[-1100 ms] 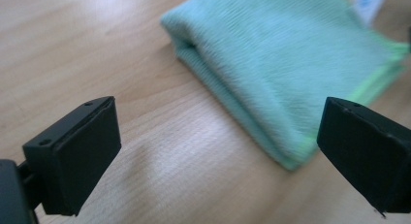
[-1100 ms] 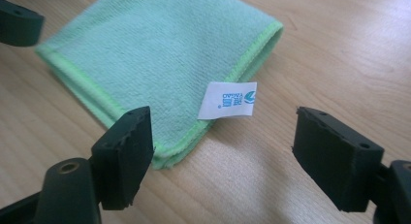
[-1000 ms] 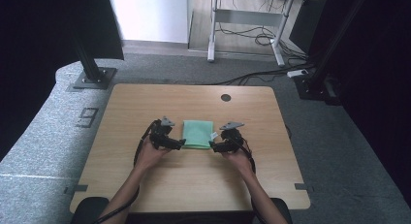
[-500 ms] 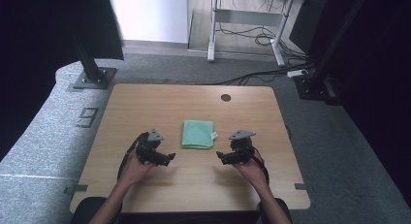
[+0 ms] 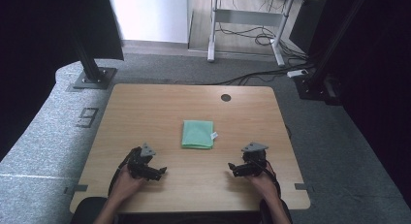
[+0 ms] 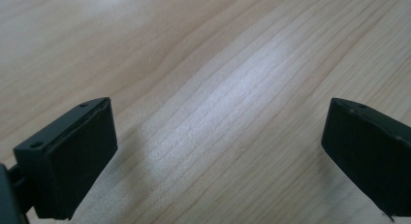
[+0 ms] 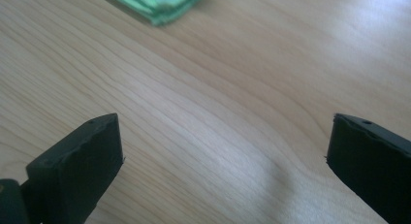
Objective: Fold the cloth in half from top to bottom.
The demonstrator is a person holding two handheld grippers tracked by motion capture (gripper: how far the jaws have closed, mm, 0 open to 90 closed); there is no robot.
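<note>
A folded green cloth [image 5: 197, 134] is seen lying flat near the middle of the desk [image 5: 145, 107], with a small white tag [image 5: 213, 135] poking out at its right edge. Both claws are parked close to the near edge, well apart from the cloth: the left claw [image 5: 160, 171] off to its lower left, the right claw [image 5: 233, 168] off to its lower right. Each is held spread wide with nothing between the jaws, just bare wood grain, as is shown in the left claw [image 6: 218, 156] and right claw [image 7: 223, 161] gripper views; a corner of the cloth [image 7: 157, 3] can be spotted at the top of the right one. The cloth is probably light, soft and floppy, so no real force should be needed, but the layers could slide apart or unfold if only the top one is pinched. A grip at a corner or along an edge, with all layers caught together, is likely best. Nothing fragile here, and the smooth desk may let it slip when nudged.
</note>
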